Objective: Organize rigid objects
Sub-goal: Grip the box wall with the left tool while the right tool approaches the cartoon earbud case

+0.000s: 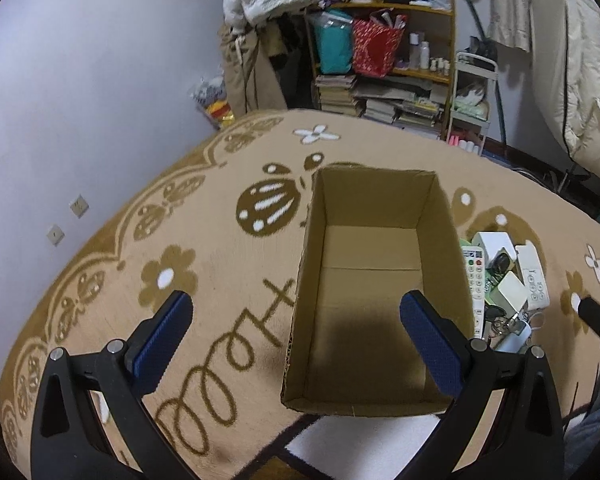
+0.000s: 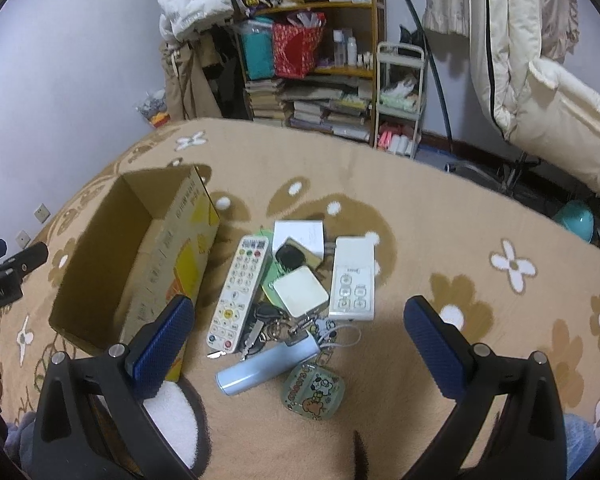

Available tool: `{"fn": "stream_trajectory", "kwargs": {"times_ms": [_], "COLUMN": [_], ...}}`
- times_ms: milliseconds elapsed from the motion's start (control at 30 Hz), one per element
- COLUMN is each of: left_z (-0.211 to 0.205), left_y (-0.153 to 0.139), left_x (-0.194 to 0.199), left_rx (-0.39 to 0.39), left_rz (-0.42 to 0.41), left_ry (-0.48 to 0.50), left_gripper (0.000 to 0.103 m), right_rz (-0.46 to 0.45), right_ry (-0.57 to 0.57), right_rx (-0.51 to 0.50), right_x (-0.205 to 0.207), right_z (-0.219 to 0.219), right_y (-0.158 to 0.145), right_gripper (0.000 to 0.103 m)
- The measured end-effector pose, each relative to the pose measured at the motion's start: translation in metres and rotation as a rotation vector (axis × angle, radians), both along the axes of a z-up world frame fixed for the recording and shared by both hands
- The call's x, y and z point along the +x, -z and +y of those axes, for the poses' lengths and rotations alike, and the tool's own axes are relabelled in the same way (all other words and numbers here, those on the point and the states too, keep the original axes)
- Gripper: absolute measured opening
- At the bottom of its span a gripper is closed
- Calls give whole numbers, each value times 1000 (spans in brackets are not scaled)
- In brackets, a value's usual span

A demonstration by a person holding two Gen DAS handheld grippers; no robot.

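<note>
The left gripper [image 1: 296, 344] is open, its blue-padded fingers [image 1: 162, 340] spread wide and holding nothing. It hovers above the near end of an open cardboard box [image 1: 380, 292]; the right finger overlaps the box's near right wall, and the left finger sits over the blanket [image 1: 180, 208] to the left of the box. No object is visible inside the box.

The right gripper [image 2: 298, 346] is likewise open and holds nothing. Between and just beyond its fingers lies a cluster of small objects on the blanket [image 2: 440, 208]. Nearest the gripper are a pale blue cylinder [image 2: 266, 364] lying on its side and a square cartoon-printed case [image 2: 314, 390], touching or nearly touching each other. Farther out are a long white remote control [image 2: 238, 294], a bunch of keys [image 2: 268, 326], a white square charger block [image 2: 300, 291], a white rectangular control panel [image 2: 352, 278], a black oval item [image 2: 289, 257] and a white box [image 2: 298, 236], all crowded together and partly overlapping.

The cardboard box [image 2: 140, 248] stands to the left of this cluster, just beside the remote control, with its printed yellow side facing the objects. The left finger of the right gripper overlaps the near corner of the box in the right wrist view.

A cluttered shelf unit [image 2: 320, 60] stands beyond the blanket against the wall.
</note>
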State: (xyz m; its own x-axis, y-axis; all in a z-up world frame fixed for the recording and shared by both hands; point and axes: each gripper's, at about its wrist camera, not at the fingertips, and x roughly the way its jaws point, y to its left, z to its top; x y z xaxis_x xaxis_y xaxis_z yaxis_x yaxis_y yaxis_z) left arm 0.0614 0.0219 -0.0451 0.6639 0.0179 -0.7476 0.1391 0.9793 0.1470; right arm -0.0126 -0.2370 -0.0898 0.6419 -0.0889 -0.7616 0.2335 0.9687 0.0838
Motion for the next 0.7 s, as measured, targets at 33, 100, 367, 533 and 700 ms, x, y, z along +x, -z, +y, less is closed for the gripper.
{"fn": "stream_trajectory", "kwargs": {"times_ms": [33, 100, 367, 533, 700], "left_z": [1, 3, 5, 3, 0], "left_y": [2, 7, 24, 34, 43], "left_x": [3, 7, 17, 26, 35], "left_rx": [-2, -3, 29, 47, 53], "left_rz": [6, 23, 90, 124, 155], "left_ry": [-4, -8, 1, 1, 10], "left_gripper": [103, 103, 103, 99, 89], "right_rz": [22, 44, 149, 177, 226], "right_ry": [0, 0, 57, 86, 72], "right_rx": [5, 5, 31, 63, 58], "right_x": [2, 4, 7, 8, 11], "right_z": [-1, -2, -26, -35, -32], "right_y": [7, 12, 40, 49, 61], "right_gripper": [103, 103, 103, 103, 103]}}
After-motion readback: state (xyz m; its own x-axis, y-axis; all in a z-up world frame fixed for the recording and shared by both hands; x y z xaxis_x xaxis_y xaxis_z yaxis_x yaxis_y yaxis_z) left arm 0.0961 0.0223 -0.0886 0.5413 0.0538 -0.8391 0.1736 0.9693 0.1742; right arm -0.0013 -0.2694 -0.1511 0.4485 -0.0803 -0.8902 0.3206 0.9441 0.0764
